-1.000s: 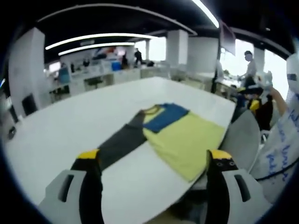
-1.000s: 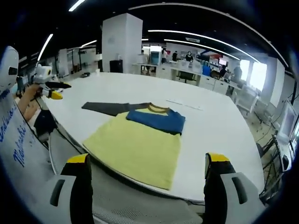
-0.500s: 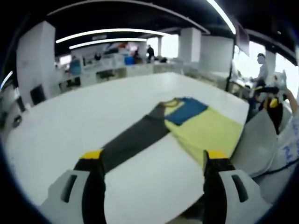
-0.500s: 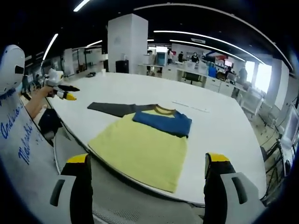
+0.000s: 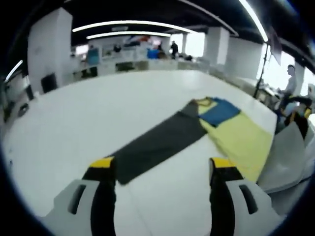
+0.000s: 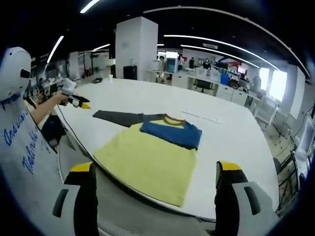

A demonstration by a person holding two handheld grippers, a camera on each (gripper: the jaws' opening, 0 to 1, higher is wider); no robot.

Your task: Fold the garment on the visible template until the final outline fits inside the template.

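My left gripper (image 5: 160, 172) has closed in on the dark sleeve (image 5: 157, 142); its cuff now lies between my parted jaws at lower centre. The right gripper (image 6: 153, 177) hangs apart below the garment (image 6: 147, 160). I should pinch the cuff squarely. The white table (image 5: 74, 128) lies bare to the left, its edge beside the yellow hem.

Hand-held grippers and operator clothing

Left gripper (image 5: 160, 172): two black jaws with yellow tips, rising from pale grey moulded bodies with slotted openings. Right gripper (image 6: 153, 177): same build, black jaws, yellow caps, grey housings. In the right gripper view the left gripper appears small, white with a yellow tip. The person wears a white sleeve (image 6: 22, 142) printed with blue script lettering.
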